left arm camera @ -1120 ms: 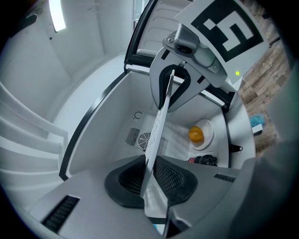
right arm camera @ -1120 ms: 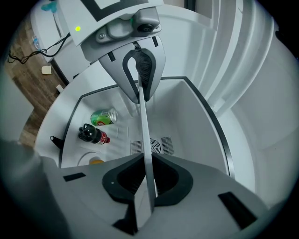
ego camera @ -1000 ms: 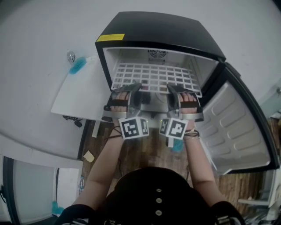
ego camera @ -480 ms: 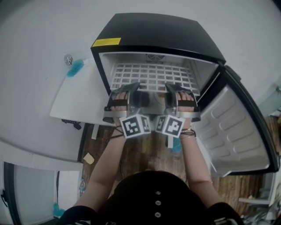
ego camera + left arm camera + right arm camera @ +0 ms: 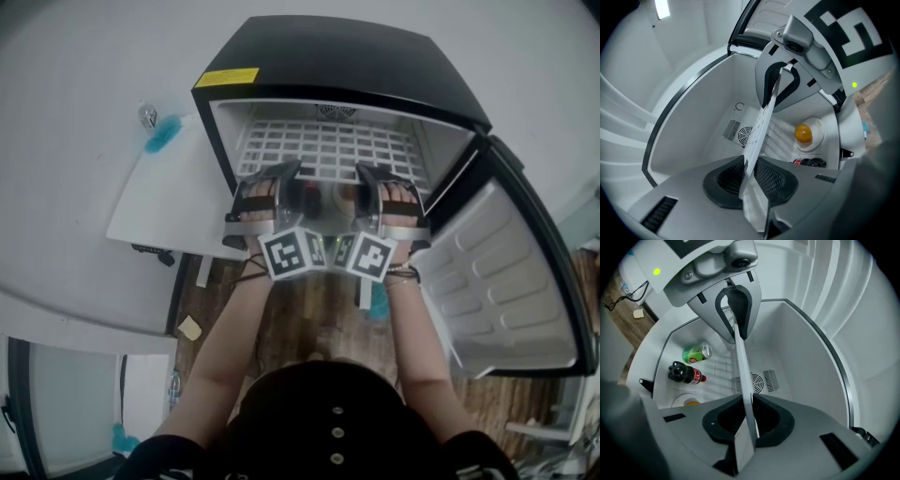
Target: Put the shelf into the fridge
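In the head view I see my left claw (image 5: 284,178) and right claw (image 5: 367,178) holding the front edge of the white shelf (image 5: 328,145), which sits mostly inside the open fridge (image 5: 347,61). In the left gripper view, the jaws pinch the shelf edge. In the right gripper view, the jaws pinch it likewise, and a bottle (image 5: 686,373) lies inside the fridge.

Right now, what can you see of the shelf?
The shelf is a flat white grid, plastic or coated wire by its look, with a solid front strip. It lies level, mostly inside the open fridge, high in the cavity above the items on its floor. The left gripper and right gripper each clamp its front edge. Whether its sides rest on rails can't be told.
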Motion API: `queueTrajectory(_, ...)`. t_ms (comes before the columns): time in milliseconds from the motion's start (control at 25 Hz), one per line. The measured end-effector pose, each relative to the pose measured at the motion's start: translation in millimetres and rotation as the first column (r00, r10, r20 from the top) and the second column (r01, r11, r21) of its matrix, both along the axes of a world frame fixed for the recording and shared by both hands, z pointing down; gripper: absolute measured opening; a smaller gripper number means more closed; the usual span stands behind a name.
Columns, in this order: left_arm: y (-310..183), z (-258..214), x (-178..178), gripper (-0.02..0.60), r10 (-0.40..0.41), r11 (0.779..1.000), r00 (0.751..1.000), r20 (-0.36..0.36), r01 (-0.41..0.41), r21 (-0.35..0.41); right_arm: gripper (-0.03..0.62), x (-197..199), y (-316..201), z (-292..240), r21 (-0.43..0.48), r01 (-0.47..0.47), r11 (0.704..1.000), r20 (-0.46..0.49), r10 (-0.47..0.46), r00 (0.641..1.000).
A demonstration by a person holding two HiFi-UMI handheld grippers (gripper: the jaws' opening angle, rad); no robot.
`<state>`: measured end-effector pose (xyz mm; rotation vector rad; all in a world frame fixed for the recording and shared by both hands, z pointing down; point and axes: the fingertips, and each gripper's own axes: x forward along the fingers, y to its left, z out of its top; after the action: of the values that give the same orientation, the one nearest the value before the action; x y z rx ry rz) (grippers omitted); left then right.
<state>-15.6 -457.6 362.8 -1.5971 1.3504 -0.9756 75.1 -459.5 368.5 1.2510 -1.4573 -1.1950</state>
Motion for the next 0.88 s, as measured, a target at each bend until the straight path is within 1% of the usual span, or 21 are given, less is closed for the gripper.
queueTrajectory(280,-9.8,1.1,0.5,0.052,-0.014,1.000,1.000,-0.013,0.014,0.000,0.040,0.4,-8.9,0.9,-0.002,0.004,1.000,-0.010,-0.004,1.000)
queueTrajectory(440,-18.1,4.8,0.9,0.052,-0.016,1.000,1.000,-0.009,0.015,-0.022,0.040,2.6,-17.8,2.7,-0.010,-0.007,1.000,-0.011,0.007,1.000)
queueTrajectory(560,-23.1,3.7,1.5,0.052,-0.012,1.000,1.000,-0.017,0.012,-0.019,0.040,2.3,-22.4,1.2,-0.008,-0.008,1.000,-0.012,0.008,1.000)
queueTrajectory(680,-26.3,7.0,1.0,0.052,-0.013,0.999,1.000,-0.007,0.013,-0.039,0.040,1.4,-25.9,0.1,-0.006,-0.007,1.000,-0.008,0.007,1.000)
queueTrajectory(880,-31.9,2.0,1.4,0.054,-0.013,1.000,1.000,-0.025,0.013,-0.020,0.040,1.7,-31.6,0.6,-0.010,-0.012,1.000,0.000,0.012,1.000)
